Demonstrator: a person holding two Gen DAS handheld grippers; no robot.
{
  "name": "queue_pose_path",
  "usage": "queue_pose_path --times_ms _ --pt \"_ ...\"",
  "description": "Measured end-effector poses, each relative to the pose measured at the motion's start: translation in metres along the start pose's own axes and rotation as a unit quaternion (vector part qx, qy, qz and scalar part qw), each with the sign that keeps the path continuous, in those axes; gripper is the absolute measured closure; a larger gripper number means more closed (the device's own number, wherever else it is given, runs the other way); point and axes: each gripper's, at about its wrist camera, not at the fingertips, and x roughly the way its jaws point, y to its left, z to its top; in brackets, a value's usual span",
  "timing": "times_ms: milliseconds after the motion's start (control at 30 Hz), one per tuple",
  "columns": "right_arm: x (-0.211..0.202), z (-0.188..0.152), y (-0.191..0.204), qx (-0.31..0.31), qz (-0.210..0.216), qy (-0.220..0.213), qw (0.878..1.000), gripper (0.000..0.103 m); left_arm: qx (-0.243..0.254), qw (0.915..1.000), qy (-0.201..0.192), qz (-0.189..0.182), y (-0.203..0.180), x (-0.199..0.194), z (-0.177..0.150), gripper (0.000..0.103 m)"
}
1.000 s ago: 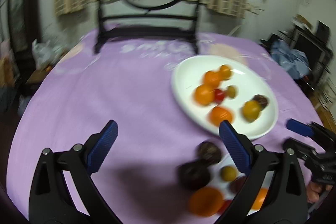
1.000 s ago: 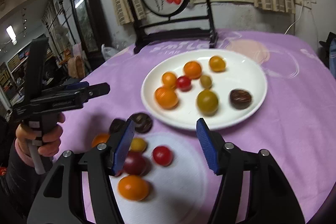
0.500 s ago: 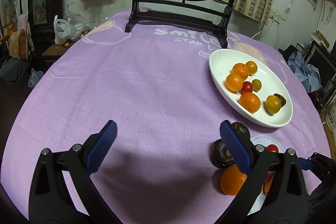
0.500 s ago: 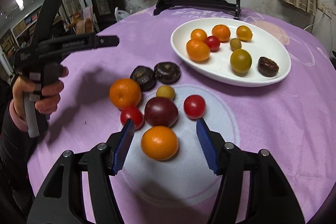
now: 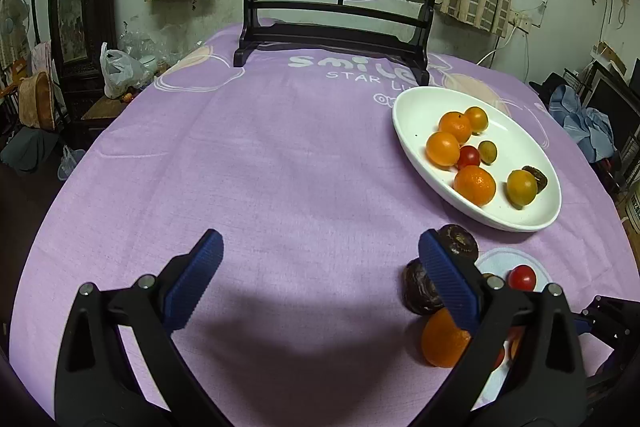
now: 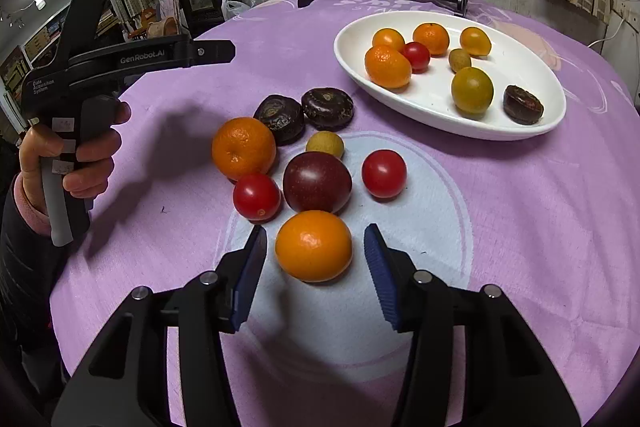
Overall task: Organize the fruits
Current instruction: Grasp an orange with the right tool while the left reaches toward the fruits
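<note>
Between the right claw (image 6: 314, 267) pads: an orange (image 6: 313, 245) on the table (image 6: 540, 227), pads either side with a gap, not gripping; jaws have just been closing.

Orange dead ahead, roundish, no clear long axis; right hand nearest. Left claw (image 5: 316, 283) wide open, empty, off to the side. White plate (image 6: 556, 115) lies beyond. Left handle reads "GenRobot.AI", "Data Acquisition System"; cloth reads "smile", "STAR".

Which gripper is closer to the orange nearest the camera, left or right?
Right. The right gripper straddles the orange, pads not touching; the left gripper hangs open over bare cloth, off to its side.
</note>
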Motion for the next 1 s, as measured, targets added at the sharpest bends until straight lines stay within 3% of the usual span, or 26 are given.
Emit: queue_pose_path --times_ms 233,367,667,733,800,867,1000 --pt "0.001 -0.001 0.002 -0.005 -0.003 0.003 1.000 0.051 0.002 1.0000 0.001 0.001 -0.001 0.000 -0.001 0.003" --pt "0.002 -0.002 0.003 -0.009 -0.004 0.006 1.000 0.059 0.003 1.0000 0.001 0.002 -0.001 0.001 -0.001 0.003" --pt "0.001 -0.003 0.003 -0.011 -0.004 0.005 1.000 0.062 0.004 1.0000 0.003 0.002 -0.001 0.002 -0.002 0.003" --pt "-0.002 -0.002 -0.001 0.000 0.015 0.001 1.000 0.062 0.006 1.0000 0.006 -0.002 0.000 0.002 -0.004 0.003" --pt "-0.011 0.002 -0.013 0.036 0.056 -0.018 0.998 0.062 0.016 0.9991 0.019 -0.035 -0.001 0.003 -0.006 0.003" --pt "-0.022 0.004 -0.028 0.072 0.079 -0.042 0.993 0.062 0.033 0.9925 0.044 -0.109 -0.005 0.001 -0.009 0.003" --pt "-0.030 0.005 -0.040 0.101 0.064 -0.064 0.991 0.062 0.086 0.9824 0.057 -0.156 -0.022 -0.006 -0.026 0.007"
